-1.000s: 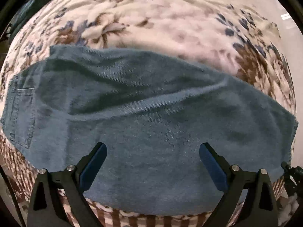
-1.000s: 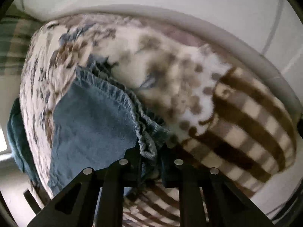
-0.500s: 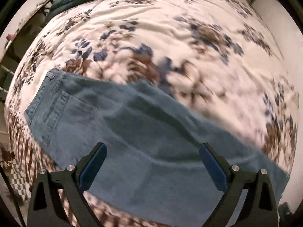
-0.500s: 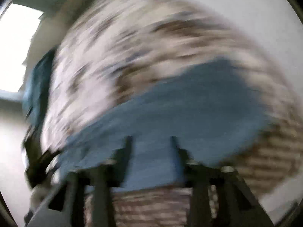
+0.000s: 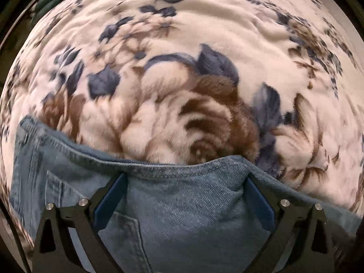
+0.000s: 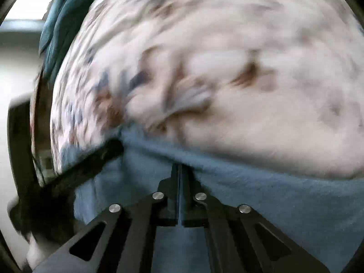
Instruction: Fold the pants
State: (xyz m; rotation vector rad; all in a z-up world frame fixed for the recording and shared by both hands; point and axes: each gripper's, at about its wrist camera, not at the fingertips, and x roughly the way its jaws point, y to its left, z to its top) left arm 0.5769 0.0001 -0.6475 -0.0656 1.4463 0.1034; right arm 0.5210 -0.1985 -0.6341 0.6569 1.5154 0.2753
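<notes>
**Two grippers over denim pants on a floral blanket**

Two grippers are seen above blue denim pants (image 5: 182, 204), which fill the lower part of both frames and lie on a cream blanket (image 5: 204, 45) printed with brown and navy flowers. In the left wrist view, the left gripper (image 5: 184, 182) is spread wide, its blue-padded fingers (image 5: 109, 200) set at the lower left and lower right over the seamed upper edge of the pants; a stitched pocket is visible at the bottom left. In the blurred right wrist view, the right gripper (image 6: 179, 170) is pressed together at the lower centre, at the denim edge (image 6: 273, 200); whether cloth is pinched cannot be told. A dark teal cloth (image 6: 61, 18) is seen at the upper left.
</notes>
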